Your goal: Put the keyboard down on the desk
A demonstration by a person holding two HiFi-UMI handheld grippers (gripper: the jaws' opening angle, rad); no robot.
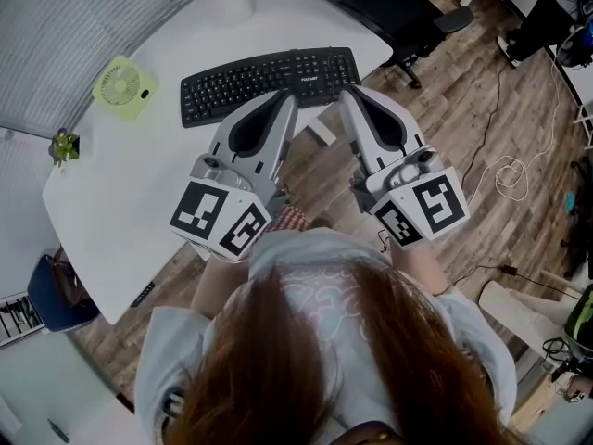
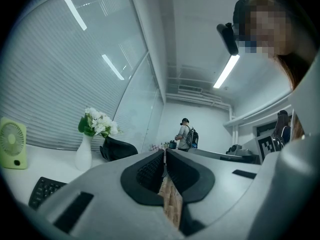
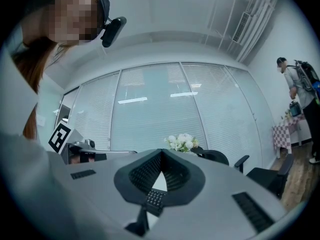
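A black keyboard (image 1: 269,82) lies flat on the white desk (image 1: 139,184), close to its near edge. My left gripper (image 1: 289,95) hovers over the keyboard's front edge, its fingertips touching and nothing clamped. My right gripper (image 1: 345,91) is above the keyboard's right front corner, also shut and empty. In the left gripper view the gripper (image 2: 165,153) shows wood floor through the gap below its tips, and the keyboard (image 2: 44,190) lies off to the lower left. In the right gripper view the gripper (image 3: 161,153) shows desk and keyboard keys (image 3: 155,200) beneath it.
A green fan (image 1: 123,86) stands left of the keyboard. A white vase of flowers (image 2: 85,151) is at the desk's back and a small plant (image 1: 63,145) at its left corner. A black chair (image 1: 389,7) stands at the right. A white cable (image 1: 505,174) lies on the floor. A person (image 2: 186,134) stands far off.
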